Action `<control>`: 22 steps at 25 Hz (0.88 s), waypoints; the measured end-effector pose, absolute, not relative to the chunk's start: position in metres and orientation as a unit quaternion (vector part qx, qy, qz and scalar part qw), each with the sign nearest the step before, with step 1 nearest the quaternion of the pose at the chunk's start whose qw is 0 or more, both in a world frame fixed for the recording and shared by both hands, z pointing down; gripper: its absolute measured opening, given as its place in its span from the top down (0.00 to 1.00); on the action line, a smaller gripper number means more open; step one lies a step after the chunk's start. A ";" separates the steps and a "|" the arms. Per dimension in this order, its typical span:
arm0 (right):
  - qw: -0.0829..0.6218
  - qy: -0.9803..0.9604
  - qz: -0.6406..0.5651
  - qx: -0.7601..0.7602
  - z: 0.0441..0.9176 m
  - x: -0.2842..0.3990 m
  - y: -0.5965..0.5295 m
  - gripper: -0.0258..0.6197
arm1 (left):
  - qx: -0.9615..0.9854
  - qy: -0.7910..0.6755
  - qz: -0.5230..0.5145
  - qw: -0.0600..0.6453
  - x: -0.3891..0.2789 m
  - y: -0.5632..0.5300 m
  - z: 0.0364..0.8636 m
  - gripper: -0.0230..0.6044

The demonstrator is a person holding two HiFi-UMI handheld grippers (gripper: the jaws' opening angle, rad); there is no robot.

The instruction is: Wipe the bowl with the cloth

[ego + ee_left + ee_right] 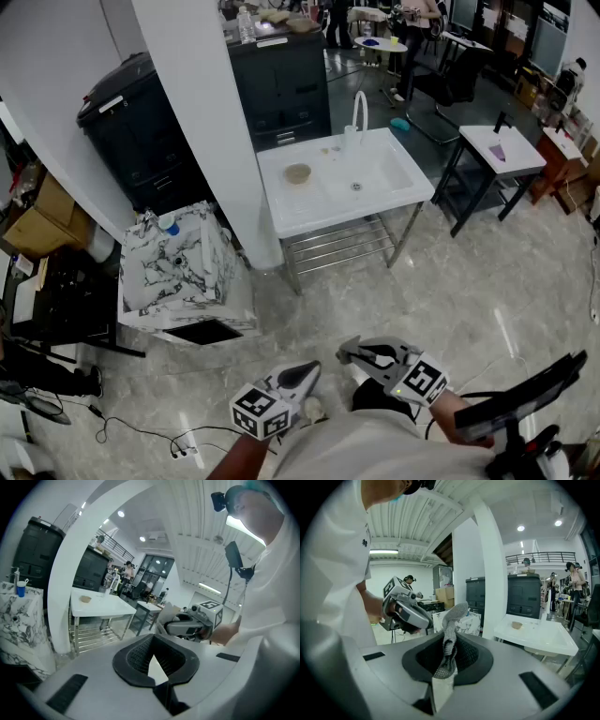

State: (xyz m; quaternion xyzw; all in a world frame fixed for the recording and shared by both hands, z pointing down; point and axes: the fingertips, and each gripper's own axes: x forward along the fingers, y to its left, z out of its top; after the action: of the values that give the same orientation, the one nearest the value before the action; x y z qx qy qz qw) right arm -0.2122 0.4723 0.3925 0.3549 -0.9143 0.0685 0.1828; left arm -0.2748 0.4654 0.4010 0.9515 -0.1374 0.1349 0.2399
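A small tan bowl sits on the white sink table, far ahead of me across the floor; it also shows small in the left gripper view and the right gripper view. Both grippers are held low, close to my body. My right gripper is shut on a grey mesh cloth, which stands up out of its jaws. My left gripper is shut with nothing between its fingers. Each gripper sees the other: the right gripper, the left gripper.
A white pillar stands left of the sink table, with a marble-patterned cabinet and a black bin beside it. A faucet rises at the sink's back edge. A second white table stands at right. Cables lie on the floor at left.
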 end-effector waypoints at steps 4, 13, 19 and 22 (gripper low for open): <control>0.175 -0.913 0.068 0.361 0.397 -0.220 0.440 0.89 | 0.950 -0.136 0.135 0.245 -0.282 0.431 0.411 0.95; 0.165 -0.913 0.063 0.368 0.405 -0.139 0.331 0.89 | 0.948 -0.152 0.143 0.239 -0.206 0.321 0.421 0.95; 0.144 -0.920 0.052 0.360 0.387 -0.055 0.249 0.89 | 0.936 -0.207 0.146 0.244 -0.135 0.225 0.412 0.94; 0.149 -0.926 0.028 0.346 0.383 -0.015 0.212 0.89 | 0.931 -0.231 0.147 0.240 -0.103 0.182 0.413 0.94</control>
State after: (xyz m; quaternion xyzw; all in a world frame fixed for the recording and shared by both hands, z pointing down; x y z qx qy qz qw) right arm -0.0148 0.2118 0.3825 0.3463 -0.9258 0.0279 0.1489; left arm -0.1027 0.1822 0.4133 0.9314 -0.2309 0.1467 0.2403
